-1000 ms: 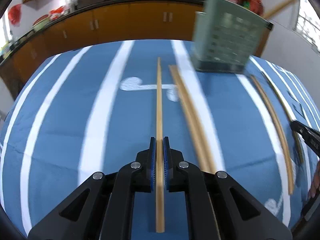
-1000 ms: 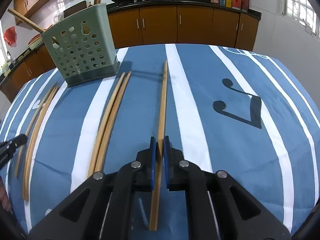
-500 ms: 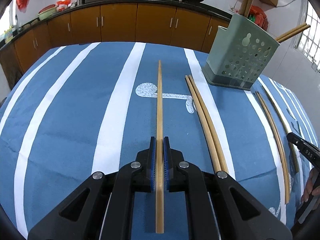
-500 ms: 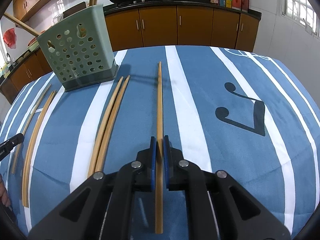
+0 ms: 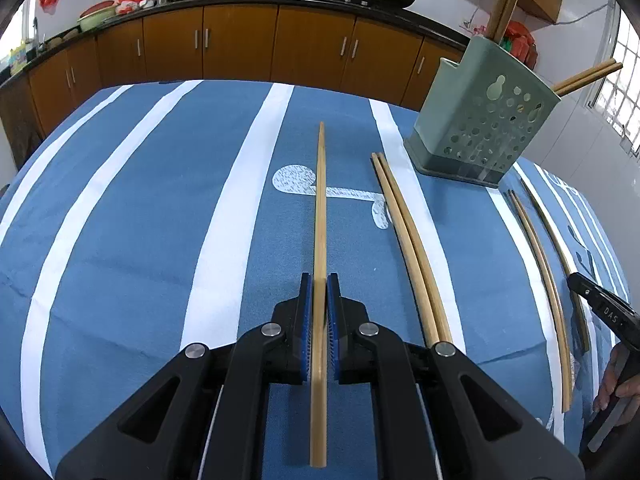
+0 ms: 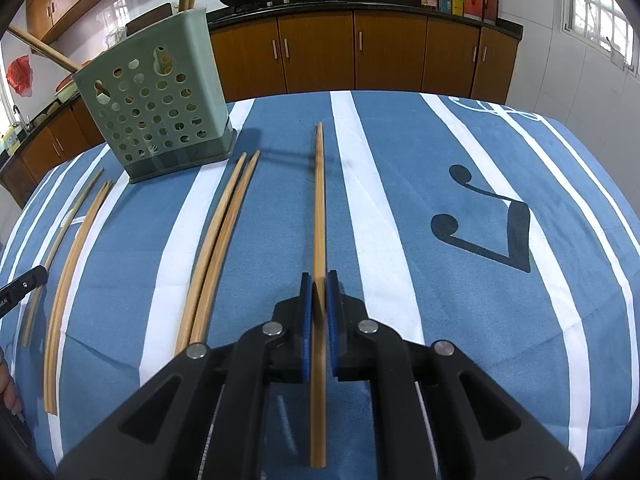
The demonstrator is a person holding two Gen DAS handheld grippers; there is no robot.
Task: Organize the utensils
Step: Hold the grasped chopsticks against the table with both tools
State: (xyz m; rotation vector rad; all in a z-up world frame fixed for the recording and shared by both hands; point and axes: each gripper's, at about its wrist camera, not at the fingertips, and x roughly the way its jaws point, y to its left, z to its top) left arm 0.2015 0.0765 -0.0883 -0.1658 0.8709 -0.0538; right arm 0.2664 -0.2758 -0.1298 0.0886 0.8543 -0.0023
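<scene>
We hold one long bamboo chopstick (image 5: 320,216) in our left gripper (image 5: 319,280) and another (image 6: 319,208) in our right gripper (image 6: 318,278), each clamped, pointing straight ahead over the blue striped tablecloth (image 5: 140,220), near the green perforated plastic holder (image 6: 160,112).

a chopstick pair (image 6: 218,240) lies on the tablecloth (image 6: 460,184) right of the holder (image 6: 160,112).
</scene>
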